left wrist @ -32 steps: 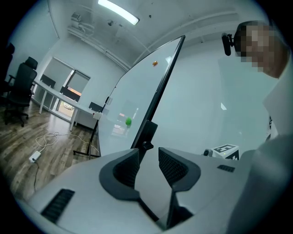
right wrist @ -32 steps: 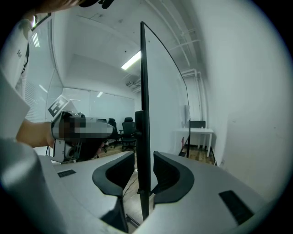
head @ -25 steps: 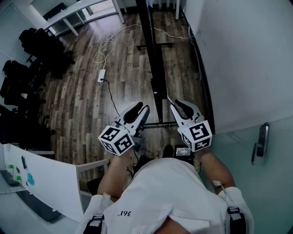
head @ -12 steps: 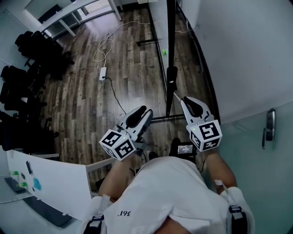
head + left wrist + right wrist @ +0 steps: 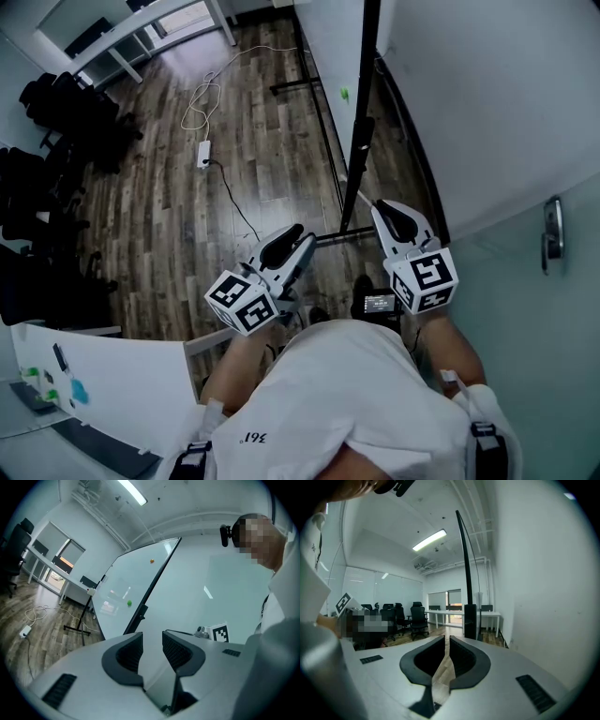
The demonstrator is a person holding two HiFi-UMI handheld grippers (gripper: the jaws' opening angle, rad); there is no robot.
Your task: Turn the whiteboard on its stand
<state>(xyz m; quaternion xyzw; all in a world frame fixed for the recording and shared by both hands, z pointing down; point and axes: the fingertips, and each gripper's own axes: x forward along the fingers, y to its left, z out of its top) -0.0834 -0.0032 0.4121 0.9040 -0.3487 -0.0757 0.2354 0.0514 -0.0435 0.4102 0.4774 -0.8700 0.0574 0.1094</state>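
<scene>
The tall black-framed whiteboard (image 5: 330, 56) has swung round and now shows its white face, just ahead of both hands. The left gripper (image 5: 298, 236) has its fingers apart and empty. The right gripper (image 5: 390, 211) has just been closing its fingers to a slit, with nothing between them. The turn looks well under way.

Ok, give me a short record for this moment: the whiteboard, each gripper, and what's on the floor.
whiteboard: upright on its stand, ahead of both grippers, neither gripper on it
on the board: green magnet, orange magnet
left gripper: jaws apart, nothing between them
right gripper: jaws have just been closing, narrow gap left, nothing between them
wood floor: power strip with cable, office chairs along one side
</scene>
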